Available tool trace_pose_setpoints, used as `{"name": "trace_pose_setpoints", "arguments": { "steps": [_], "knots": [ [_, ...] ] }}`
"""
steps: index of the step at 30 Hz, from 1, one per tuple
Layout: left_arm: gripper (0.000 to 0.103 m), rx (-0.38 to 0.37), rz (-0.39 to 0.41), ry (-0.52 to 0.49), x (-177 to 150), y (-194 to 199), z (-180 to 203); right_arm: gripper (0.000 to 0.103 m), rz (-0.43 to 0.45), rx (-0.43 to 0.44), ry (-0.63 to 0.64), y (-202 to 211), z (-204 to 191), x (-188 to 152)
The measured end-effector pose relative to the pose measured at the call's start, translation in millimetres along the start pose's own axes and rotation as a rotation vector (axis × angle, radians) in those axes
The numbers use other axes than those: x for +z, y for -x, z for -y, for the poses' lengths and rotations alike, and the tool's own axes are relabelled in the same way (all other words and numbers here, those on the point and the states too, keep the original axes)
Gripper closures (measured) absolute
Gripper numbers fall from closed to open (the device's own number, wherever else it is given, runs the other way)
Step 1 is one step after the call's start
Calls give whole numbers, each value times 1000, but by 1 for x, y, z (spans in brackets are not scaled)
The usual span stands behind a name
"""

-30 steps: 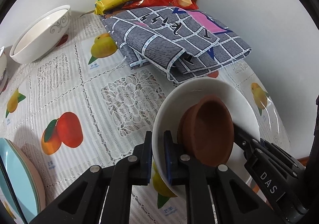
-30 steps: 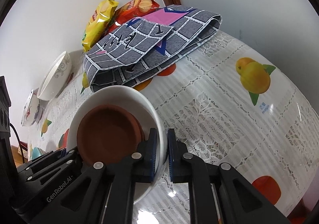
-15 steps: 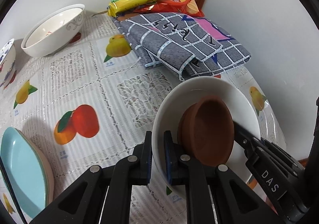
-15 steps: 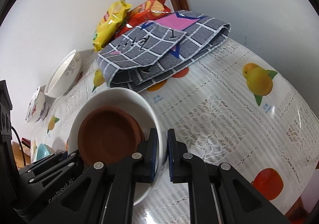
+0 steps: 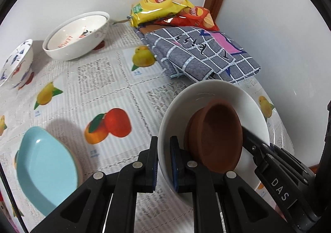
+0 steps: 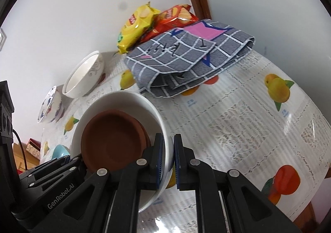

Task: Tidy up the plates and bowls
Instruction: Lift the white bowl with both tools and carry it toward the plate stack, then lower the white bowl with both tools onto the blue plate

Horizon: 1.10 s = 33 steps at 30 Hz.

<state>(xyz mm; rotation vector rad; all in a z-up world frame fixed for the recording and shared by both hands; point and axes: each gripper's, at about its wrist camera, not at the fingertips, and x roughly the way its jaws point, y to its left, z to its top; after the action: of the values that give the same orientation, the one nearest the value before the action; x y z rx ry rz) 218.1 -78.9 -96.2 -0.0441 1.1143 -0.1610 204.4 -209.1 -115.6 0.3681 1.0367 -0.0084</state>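
Observation:
A white bowl (image 5: 223,96) with a brown bowl (image 5: 219,135) inside it is held above the table by both grippers. My left gripper (image 5: 164,162) is shut on its left rim. My right gripper (image 6: 168,160) is shut on its right rim; the white bowl (image 6: 124,100) and the brown bowl (image 6: 113,141) show there too. A large white bowl (image 5: 78,36) and a blue-patterned bowl (image 5: 16,65) stand at the back left. A light blue plate (image 5: 45,166) lies at the front left.
A folded grey checked cloth (image 5: 202,54) lies at the back, with a yellow chip bag (image 5: 159,7) and a red one (image 5: 196,19) behind it against the wall. The fruit-print tablecloth (image 5: 93,79) covers the table. The table edge (image 6: 310,197) is at the right.
Both grippers have lifted and drawn back with the white bowl. The table looks farther away, and more of the back bowls and the blue plate has come into view.

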Motion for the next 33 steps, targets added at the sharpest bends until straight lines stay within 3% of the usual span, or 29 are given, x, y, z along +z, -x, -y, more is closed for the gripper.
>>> {"name": "trace_pose_setpoints", "arguments": {
  "steps": [33],
  "knots": [
    [91, 81, 53, 108, -5, 54, -101, 93, 2, 90, 149, 5, -118, -2]
  ]
}}
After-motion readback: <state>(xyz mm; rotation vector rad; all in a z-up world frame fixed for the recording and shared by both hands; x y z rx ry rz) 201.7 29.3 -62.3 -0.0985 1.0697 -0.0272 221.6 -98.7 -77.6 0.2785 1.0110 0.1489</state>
